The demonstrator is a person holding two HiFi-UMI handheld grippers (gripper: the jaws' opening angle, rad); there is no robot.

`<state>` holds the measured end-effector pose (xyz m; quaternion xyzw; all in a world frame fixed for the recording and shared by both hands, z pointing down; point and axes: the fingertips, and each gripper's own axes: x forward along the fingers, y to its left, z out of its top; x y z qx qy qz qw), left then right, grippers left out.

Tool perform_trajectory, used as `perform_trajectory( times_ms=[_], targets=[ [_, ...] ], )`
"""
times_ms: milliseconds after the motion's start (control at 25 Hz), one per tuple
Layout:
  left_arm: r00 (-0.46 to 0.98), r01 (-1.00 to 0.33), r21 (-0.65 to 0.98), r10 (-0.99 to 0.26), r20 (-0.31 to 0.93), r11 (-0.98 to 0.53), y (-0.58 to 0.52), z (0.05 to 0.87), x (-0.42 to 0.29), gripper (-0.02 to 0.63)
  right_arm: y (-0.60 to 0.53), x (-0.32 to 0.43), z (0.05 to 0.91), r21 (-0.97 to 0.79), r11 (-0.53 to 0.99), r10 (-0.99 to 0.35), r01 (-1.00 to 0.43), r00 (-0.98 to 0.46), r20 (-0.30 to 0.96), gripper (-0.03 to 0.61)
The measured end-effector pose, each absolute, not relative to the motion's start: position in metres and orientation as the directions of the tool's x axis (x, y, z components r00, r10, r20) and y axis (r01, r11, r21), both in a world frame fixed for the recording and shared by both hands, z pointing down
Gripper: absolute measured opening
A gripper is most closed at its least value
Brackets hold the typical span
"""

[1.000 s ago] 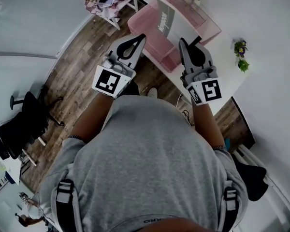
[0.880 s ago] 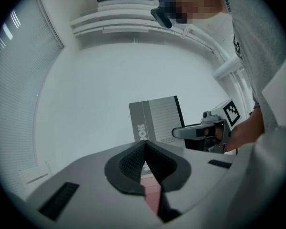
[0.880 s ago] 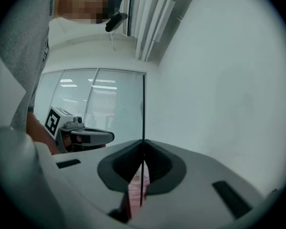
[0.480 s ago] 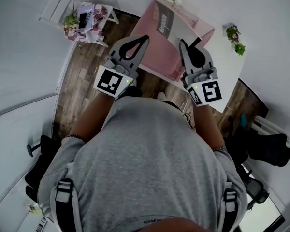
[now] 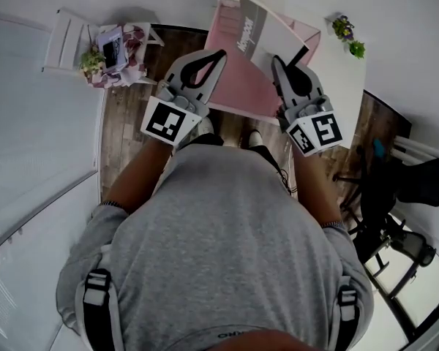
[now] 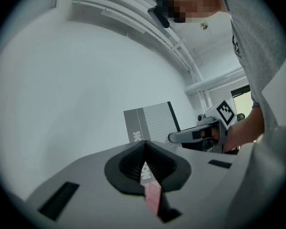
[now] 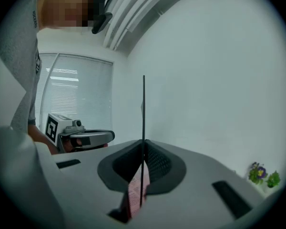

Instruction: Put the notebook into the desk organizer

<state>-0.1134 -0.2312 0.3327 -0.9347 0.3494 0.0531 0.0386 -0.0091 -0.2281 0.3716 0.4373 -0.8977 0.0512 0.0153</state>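
Jaws of the right gripper point(image 5: 278, 61) are pinched nearly together on the notebook point(image 5: 267, 28), gripping it at its lower corner. The right gripper view shows the cover edge-on as a thin dark line running straight up from between the jaws. Left gripper point(image 5: 219, 53) jaws are closed with nothing in them; only background shows through the slit.

The notebook is grey and printed, held tilted over the pink desk organizer point(image 5: 241, 79), which sits on the white surface point(image 5: 344, 79). It looks not yet seated. I cannot tell whether its lower edge has entered a slot, since the cover hides the compartments behind it. A small flower pot point(image 5: 349, 36) stands on the surface just beyond the organizer's far corner. A white side table point(image 5: 106, 46) with more flowers is off to the left on the wood floor point(image 5: 124, 123).

Step in hand, as I judge it, is lining up and lowering:
- Stand the cover upright and parallel to the organizer's dividers before lowering.
- Lead with the bottom edge.
- A corner pinch lets a thin book swing, so go slowly.
- The free left gripper could steady the organizer or nudge the far edge.
- Let go only once the bottom rests inside, and keep clear of the flower pot.
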Motion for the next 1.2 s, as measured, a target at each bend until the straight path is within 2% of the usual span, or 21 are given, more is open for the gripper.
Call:
perform_trajectory(
  times_ms=[200,440,840,1200],
  targets=[
    [0.788,-0.611,-0.038,-0.603,-0.127,-0.791,-0.239,0.335,-0.114,0.018,-0.229,-0.01,0.376,-0.112,0.583,-0.801,-0.804,-0.593,0.086,0.017],
    [0.836,-0.548,-0.12,-0.537,-0.115,-0.828,-0.234,0.334,-0.106,0.018,-0.231,-0.008,0.387,-0.309,0.557,-0.795,-0.771,-0.603,0.072,0.017],
    [0.838,-0.543,-0.107,-0.53,-0.128,-0.833,-0.236,0.331,-0.11,0.018,-0.239,-0.001,0.412,-0.657,0.462,-0.724,-0.595,-0.682,0.108,0.017],
    [0.833,-0.551,-0.085,-0.54,-0.121,-0.83,-0.24,0.335,-0.114,0.018,-0.252,-0.013,0.432,-0.788,0.385,-0.612,-0.48,-0.772,0.171,0.018]
  ],
)
